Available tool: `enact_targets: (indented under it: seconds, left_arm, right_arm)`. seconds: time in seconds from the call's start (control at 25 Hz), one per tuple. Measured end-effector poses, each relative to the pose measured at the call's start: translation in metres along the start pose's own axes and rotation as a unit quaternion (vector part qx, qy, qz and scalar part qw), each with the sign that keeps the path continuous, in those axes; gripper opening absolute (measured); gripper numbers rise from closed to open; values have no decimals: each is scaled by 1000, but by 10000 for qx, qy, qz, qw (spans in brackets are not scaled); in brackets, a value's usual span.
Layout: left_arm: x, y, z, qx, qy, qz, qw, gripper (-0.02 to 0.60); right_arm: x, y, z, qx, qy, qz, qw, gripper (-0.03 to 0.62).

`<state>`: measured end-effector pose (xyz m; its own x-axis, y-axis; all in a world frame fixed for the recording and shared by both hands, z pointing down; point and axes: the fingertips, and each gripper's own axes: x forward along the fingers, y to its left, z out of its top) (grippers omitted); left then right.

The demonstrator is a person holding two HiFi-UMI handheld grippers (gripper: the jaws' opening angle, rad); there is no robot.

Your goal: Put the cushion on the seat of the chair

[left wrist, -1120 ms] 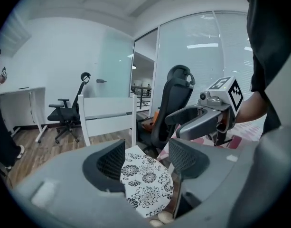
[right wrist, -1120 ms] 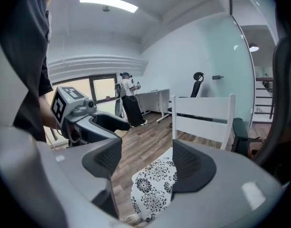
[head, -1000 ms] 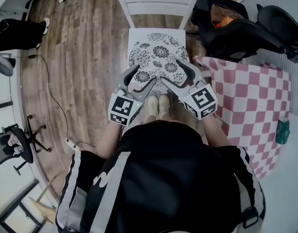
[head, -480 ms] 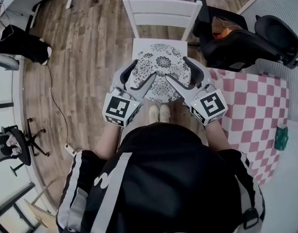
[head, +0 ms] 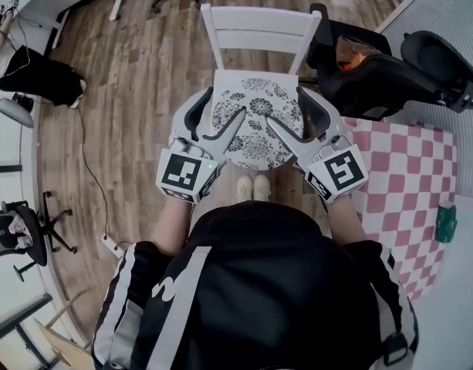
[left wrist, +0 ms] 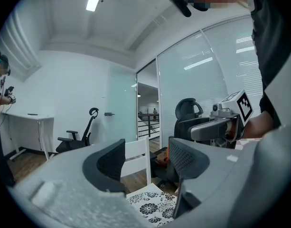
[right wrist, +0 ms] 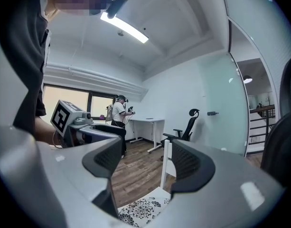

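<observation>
A black-and-white floral cushion (head: pixel 255 122) lies flat on the seat of the white wooden chair (head: pixel 259 28) in front of me. My left gripper (head: pixel 214 115) hovers over the cushion's near left part and stands open with nothing between its fingers. Over the near right part my right gripper (head: pixel 296 117) is open and empty too. In the left gripper view the cushion (left wrist: pixel 150 205) shows low between the jaws of the left gripper (left wrist: pixel 145 163), with the chair back (left wrist: pixel 136 156) behind. The right gripper view shows the cushion (right wrist: pixel 140 208) below the right gripper (right wrist: pixel 150 163).
A black office chair (head: pixel 390 60) stands close to the right of the white chair. A pink-and-white checkered mat (head: pixel 406 176) covers the floor at right. A cable (head: pixel 86 153) and power strip (head: pixel 113 245) lie on the wooden floor at left. A person (right wrist: pixel 119 110) stands far off.
Both grippers have stayed open and drawn a little further apart over the cushion. The cushion has kept its place on the seat. My head view has shifted slightly.
</observation>
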<state>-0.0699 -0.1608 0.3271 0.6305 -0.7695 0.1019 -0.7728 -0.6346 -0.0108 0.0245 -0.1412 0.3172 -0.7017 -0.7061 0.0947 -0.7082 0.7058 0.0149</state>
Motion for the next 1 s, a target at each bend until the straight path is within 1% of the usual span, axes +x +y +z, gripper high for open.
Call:
enact_targets:
  seconds: [0.32,0.44,0.6,0.64,0.68,0.84,0.92,1.0]
  left_arm:
    - [-4,-3,30,-47,-352,-9,9994,287]
    - [-4,-3,37,-37,-387,37,9992,287]
    - [-2,-5,45,-32,-484,69,9988,285]
    - [-1,-5,47,-23,-486,79,9988,282]
    - [-1,-5,48,-12,-474,97,9988,265]
    - [-1,-4,51,4,-564,126,9983,260]
    - [0,-5,53,-3,-611,145,9980,218]
    - [1,-7,54,-10,-634,171,9978,199]
  right_arm:
    - [-3,-1,29,-63,-315,-65,9995,325]
    - [-4,-1,39,-106,-414,-89,9990,318]
    - [-5,-5,44,-181,-452,-168,9987,283]
    - [-5,-7,45,-169,-458,-185,9986,276]
    - [-5,-7,45,-156,-466,-198,9986,267]
    - [-5,-8,49,-153,-512,-259,9982,229]
    - [-7,-10,50,-152,-556,-301,9979,197]
    - [-8,-13,50,-134,-589,-345,9976,173]
